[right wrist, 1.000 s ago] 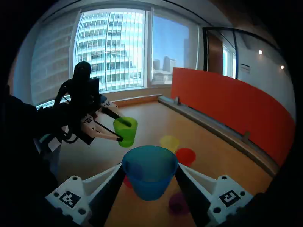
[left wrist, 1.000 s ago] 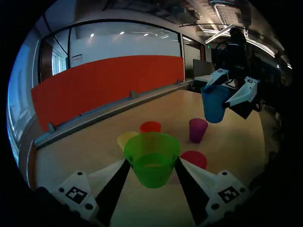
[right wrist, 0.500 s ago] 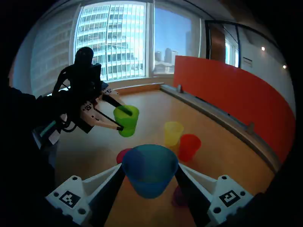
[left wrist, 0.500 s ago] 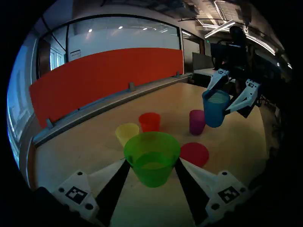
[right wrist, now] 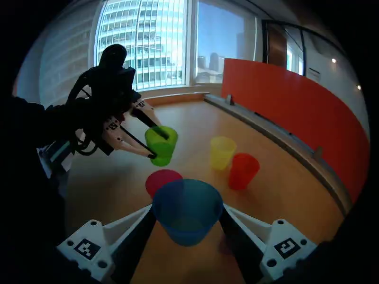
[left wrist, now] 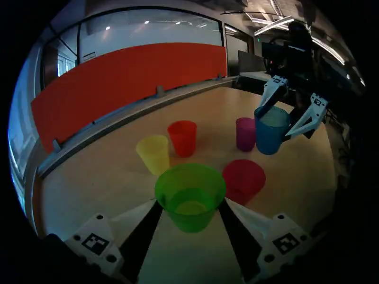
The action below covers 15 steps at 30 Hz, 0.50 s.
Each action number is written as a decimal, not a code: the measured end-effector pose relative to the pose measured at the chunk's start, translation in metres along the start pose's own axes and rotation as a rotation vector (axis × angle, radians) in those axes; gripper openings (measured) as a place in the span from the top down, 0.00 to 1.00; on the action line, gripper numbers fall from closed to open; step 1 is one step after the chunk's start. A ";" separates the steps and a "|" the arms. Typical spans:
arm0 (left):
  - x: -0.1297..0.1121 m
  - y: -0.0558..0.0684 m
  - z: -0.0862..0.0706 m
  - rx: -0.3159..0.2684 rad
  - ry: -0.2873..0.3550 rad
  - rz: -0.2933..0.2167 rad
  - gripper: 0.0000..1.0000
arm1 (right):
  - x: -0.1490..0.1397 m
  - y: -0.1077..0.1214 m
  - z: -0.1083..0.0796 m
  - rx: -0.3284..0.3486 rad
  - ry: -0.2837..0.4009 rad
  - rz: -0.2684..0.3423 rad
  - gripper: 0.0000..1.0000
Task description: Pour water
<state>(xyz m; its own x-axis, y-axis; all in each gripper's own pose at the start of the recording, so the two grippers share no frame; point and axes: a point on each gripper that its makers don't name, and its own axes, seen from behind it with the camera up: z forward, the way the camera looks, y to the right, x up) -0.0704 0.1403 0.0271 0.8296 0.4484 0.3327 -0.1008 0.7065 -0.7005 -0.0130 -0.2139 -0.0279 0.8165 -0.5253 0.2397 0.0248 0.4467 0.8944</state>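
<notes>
My left gripper [left wrist: 190,204] is at the bottom middle of the left gripper view. Its two fingers are shut on the green cup [left wrist: 190,196], one on each side, and the cup stands straight up. My right gripper [right wrist: 187,208] is at the bottom middle of the right gripper view and squeezes the blue cup [right wrist: 187,215] the same way. Both cups are up in the air over the table [left wrist: 94,189].

I think there is a little water low in the green cup, but I cannot be sure.

To pour well, I should bring one cup's lip just over the other cup's mouth. Then I should tip it slowly, so nothing splashes out. I should stay above the yellow cup [left wrist: 153,154], the orange cup [left wrist: 183,137], the purple cup [left wrist: 245,134] and the red cup [left wrist: 243,176], so I don't knock them.

I see no brand names. The grippers have black and white square marks [left wrist: 95,243], not words. A small sign [left wrist: 88,56] on the wall at the upper left is too tiny to read.
</notes>
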 end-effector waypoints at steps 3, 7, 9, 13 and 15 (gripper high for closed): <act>-0.007 0.000 0.004 -0.002 -0.021 0.001 0.18 | -0.006 -0.001 0.003 0.002 -0.013 -0.005 0.08; -0.014 0.002 0.010 -0.008 -0.041 0.006 0.18 | -0.012 -0.003 0.006 0.004 -0.024 -0.015 0.08; -0.018 0.003 0.013 -0.011 -0.050 0.007 0.18 | -0.014 -0.004 0.008 0.006 -0.028 -0.019 0.08; -0.023 0.005 0.018 -0.016 -0.062 0.001 0.17 | -0.017 -0.007 0.011 0.012 -0.034 -0.019 0.09; -0.026 0.006 0.020 -0.019 -0.066 -0.002 0.17 | -0.019 -0.008 0.012 0.014 -0.036 -0.017 0.08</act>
<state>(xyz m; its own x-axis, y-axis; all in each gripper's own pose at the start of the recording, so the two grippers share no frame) -0.1034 0.1437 0.0268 0.7915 0.4828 0.3746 -0.0886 0.6972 -0.7114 -0.0357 -0.2164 -0.0345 0.7947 -0.5588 0.2372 0.0305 0.4270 0.9037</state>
